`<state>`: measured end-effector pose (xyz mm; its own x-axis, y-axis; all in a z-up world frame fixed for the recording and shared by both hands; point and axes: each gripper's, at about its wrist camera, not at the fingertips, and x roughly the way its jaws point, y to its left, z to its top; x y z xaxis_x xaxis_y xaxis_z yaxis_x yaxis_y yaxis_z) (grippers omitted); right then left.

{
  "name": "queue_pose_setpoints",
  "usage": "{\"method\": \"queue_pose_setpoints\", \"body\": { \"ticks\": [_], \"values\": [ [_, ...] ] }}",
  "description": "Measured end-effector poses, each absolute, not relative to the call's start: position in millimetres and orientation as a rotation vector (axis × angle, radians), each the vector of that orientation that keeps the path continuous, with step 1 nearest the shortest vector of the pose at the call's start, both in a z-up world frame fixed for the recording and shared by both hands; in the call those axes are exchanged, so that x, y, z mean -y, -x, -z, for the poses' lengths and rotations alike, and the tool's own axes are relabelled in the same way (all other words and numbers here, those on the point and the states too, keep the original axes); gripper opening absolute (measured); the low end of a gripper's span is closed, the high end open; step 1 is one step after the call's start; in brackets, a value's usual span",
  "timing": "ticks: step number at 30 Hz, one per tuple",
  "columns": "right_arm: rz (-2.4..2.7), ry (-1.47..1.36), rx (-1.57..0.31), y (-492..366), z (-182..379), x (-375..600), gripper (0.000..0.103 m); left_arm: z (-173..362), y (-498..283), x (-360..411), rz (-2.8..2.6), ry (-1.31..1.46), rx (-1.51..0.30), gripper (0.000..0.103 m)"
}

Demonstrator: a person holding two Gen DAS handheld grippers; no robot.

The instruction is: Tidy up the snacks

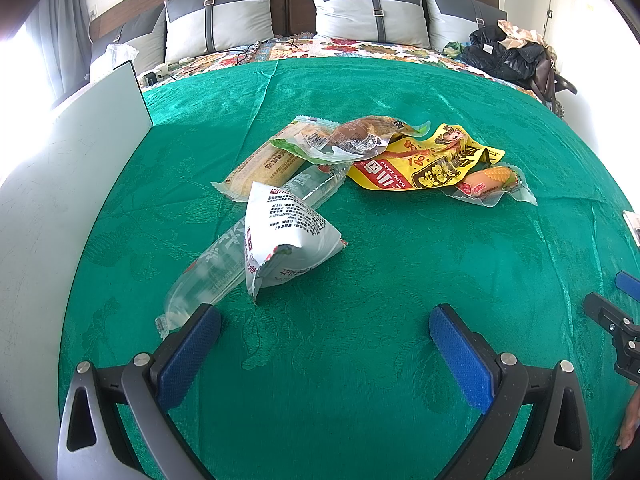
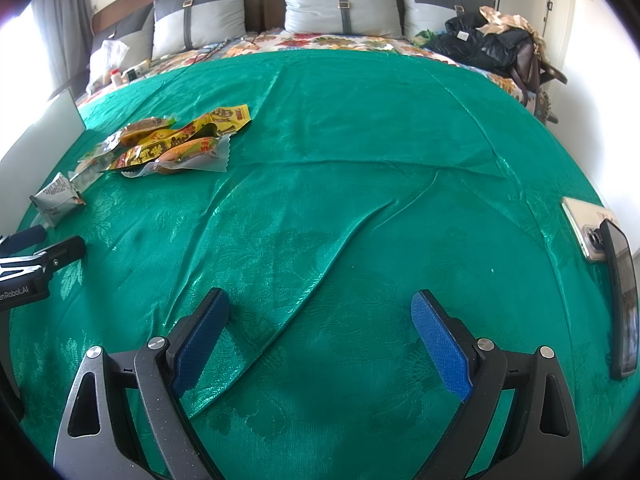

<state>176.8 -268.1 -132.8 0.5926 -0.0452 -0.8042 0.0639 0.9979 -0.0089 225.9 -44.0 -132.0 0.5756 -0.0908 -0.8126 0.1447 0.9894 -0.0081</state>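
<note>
Snacks lie in a loose pile on the green cloth. Nearest my left gripper is a white printed pouch resting on a clear long packet. Behind them lie a tan cracker pack, a clear brown-filled packet, a yellow bag and a corn sausage packet. The left gripper is open, empty, its left pad close to the clear packet's end. My right gripper hovers open over bare cloth, far right of the pile. The white pouch shows at its left.
A white board stands along the left side of the cloth. Two phones lie at the right edge. Pillows and a heap of dark clothes sit at the head of the bed. The cloth has long wrinkles.
</note>
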Motion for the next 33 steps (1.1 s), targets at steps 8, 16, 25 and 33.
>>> {"method": "queue_pose_setpoints", "body": {
  "ticks": [8,16,25,33],
  "values": [
    [0.063,-0.022,-0.935,-176.8,132.7,268.2,0.095,131.9,-226.4,43.8,0.138,-0.062,-0.948,0.103],
    [0.063,-0.022,-0.935,-176.7,132.5,268.1,0.095,129.7,-213.2,40.4,0.202,-0.101,-1.001,0.103],
    [0.063,-0.023,-0.935,-176.6,132.4,268.2,0.095,126.5,-170.2,8.2,0.294,-0.182,-1.118,0.103],
    [0.063,-0.023,-0.935,-176.5,132.4,268.0,0.095,102.9,-220.3,8.2,0.267,-0.045,-1.055,0.095]
  ]
}}
